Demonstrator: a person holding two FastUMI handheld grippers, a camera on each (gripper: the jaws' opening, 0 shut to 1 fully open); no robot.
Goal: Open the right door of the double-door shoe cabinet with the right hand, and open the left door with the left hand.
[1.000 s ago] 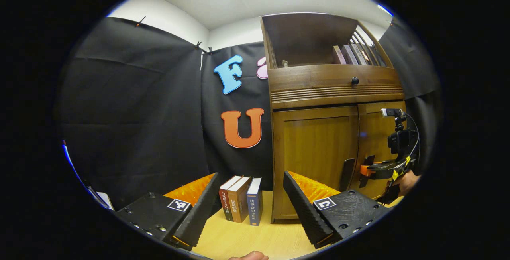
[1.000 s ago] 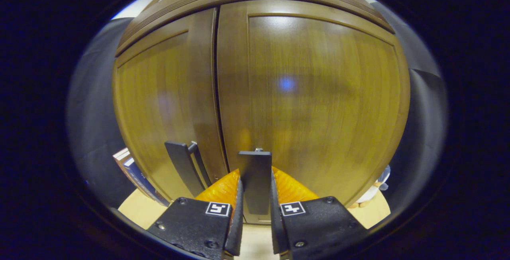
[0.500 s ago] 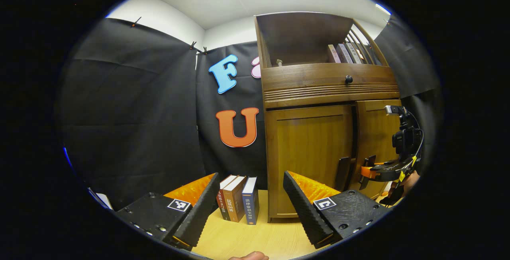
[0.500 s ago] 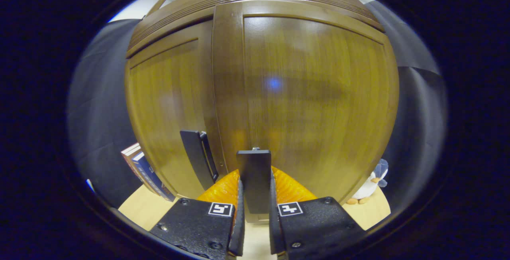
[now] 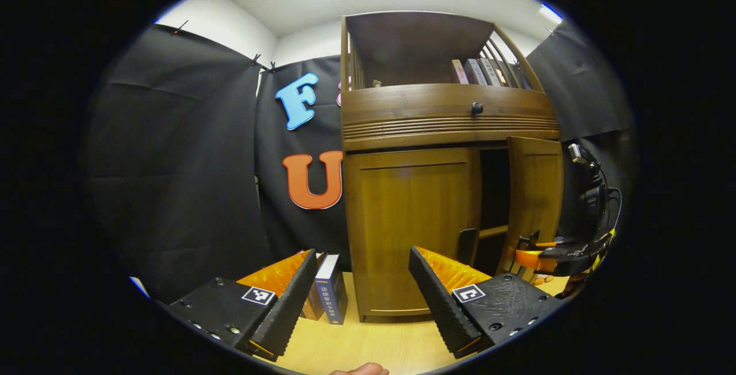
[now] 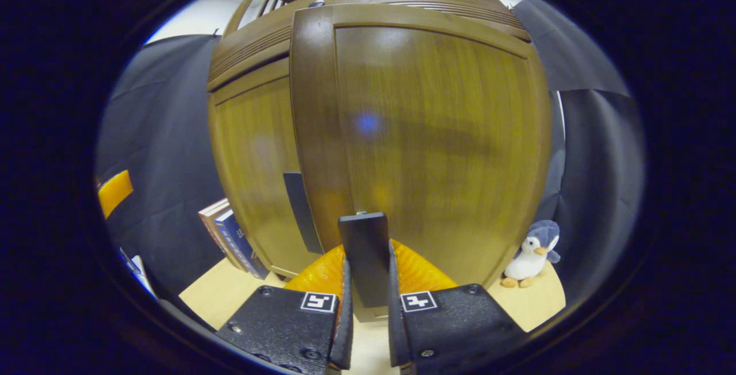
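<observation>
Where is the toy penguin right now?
In the right gripper view, the penguin stands on the tabletop at lower right, beside the open right door.

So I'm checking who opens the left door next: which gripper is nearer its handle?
Right. The right gripper is clamped on the right door's handle, beside the left door's handle. The left gripper hangs open, back from the cabinet.
</observation>
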